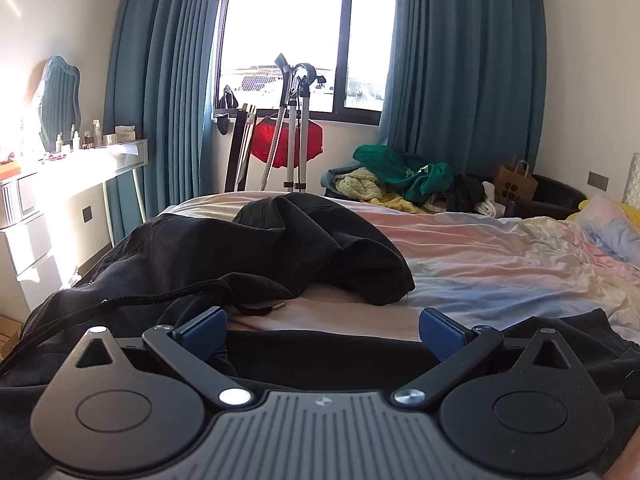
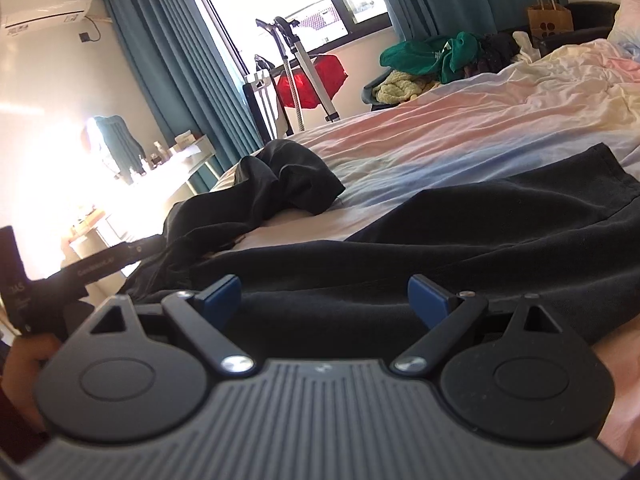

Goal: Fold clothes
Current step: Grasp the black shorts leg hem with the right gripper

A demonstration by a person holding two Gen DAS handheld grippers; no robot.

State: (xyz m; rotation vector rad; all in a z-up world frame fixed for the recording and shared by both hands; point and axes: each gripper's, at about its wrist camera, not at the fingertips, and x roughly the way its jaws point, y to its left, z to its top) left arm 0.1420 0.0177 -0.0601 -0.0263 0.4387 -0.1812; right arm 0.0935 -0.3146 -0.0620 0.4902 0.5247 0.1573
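Note:
A black garment (image 1: 240, 256) with a drawstring (image 1: 152, 298) lies crumpled on the pastel bed sheet (image 1: 500, 256). Its near edge runs under my left gripper (image 1: 322, 330), whose blue pads (image 1: 204, 328) stand wide apart, open, gripping nothing. In the right wrist view the same black garment (image 2: 460, 236) spreads flat to the right and bunches up at the far left (image 2: 288, 180). My right gripper (image 2: 324, 298) hangs open just over the near cloth, its pads (image 2: 426, 300) clear of it. At that view's left edge are a hand (image 2: 24, 364) and part of the other hand-held device (image 2: 96, 266).
A heap of green and yellow clothes (image 1: 400, 174) and a brown paper bag (image 1: 514, 182) sit beyond the bed. A garment steamer stand (image 1: 298, 128) is by the window. A white dressing table (image 1: 100, 160) lines the left wall. Pillows (image 1: 608, 220) lie at the right.

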